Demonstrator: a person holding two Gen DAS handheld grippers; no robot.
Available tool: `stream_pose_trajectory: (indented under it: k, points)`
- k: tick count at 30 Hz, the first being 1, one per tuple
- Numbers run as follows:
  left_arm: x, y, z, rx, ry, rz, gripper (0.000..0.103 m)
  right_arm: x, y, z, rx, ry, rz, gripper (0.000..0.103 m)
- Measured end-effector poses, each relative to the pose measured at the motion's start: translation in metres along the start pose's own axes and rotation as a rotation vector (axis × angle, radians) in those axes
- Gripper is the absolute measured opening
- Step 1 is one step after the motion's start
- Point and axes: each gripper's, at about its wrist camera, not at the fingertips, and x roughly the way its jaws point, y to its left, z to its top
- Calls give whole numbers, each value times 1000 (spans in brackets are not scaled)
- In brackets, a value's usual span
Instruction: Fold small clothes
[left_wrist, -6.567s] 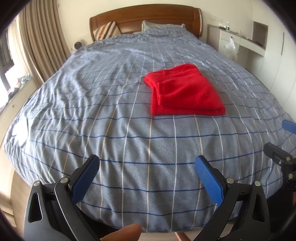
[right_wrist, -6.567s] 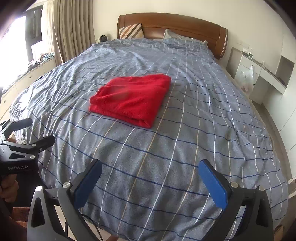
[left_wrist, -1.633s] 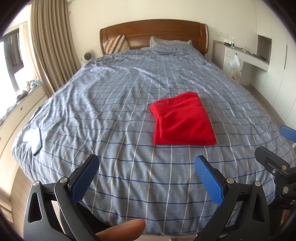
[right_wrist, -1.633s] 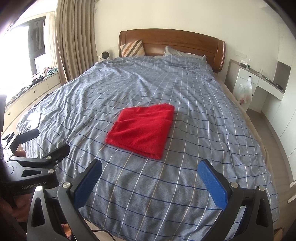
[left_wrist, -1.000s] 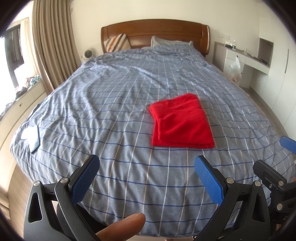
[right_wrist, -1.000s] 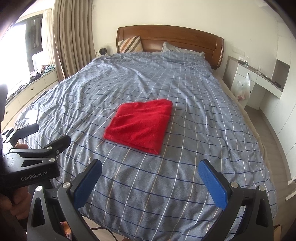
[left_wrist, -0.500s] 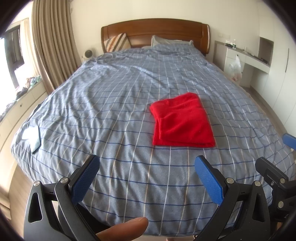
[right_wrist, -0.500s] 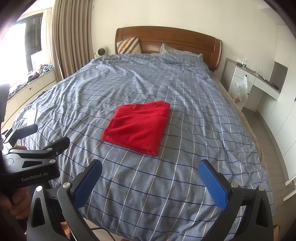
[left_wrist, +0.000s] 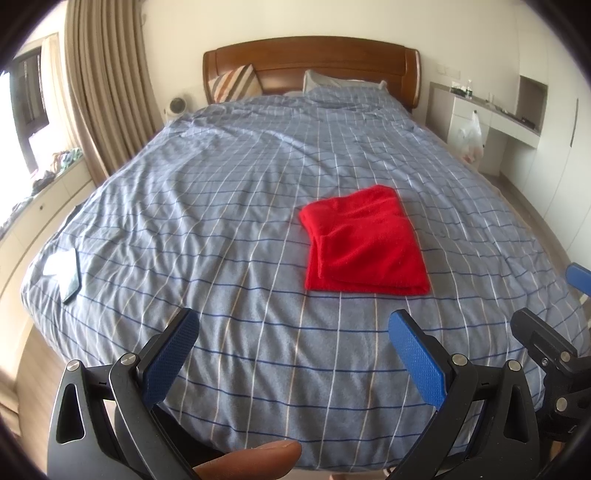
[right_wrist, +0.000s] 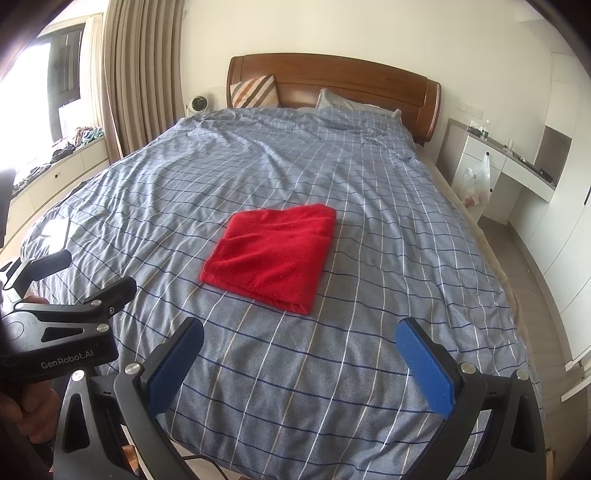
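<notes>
On the bed (left_wrist: 221, 229), the folded red cloth (left_wrist: 364, 245) lies well beyond both grippers' wide-open, empty jaws.

One legible marking is found. In the right wrist view, the black body of the left gripper (right_wrist: 66, 291), at the lower left edge of the frame, carries the brand "GenRobot.AI" in pale lettering on its flat side face, reading left to right and slightly tilted. The fingers of that gripper stand apart. No other text, number, label or sign can be read in either view; items on the far desk (right_wrist: 517, 162) are too small to tell.
</notes>
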Motion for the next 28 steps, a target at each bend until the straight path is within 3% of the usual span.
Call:
stream_pose_trajectory:
  k: [28]
  points:
    - [-8, -9, 6, 15, -28, 1, 103, 0, -12, -4, 34, 21, -25, 103]
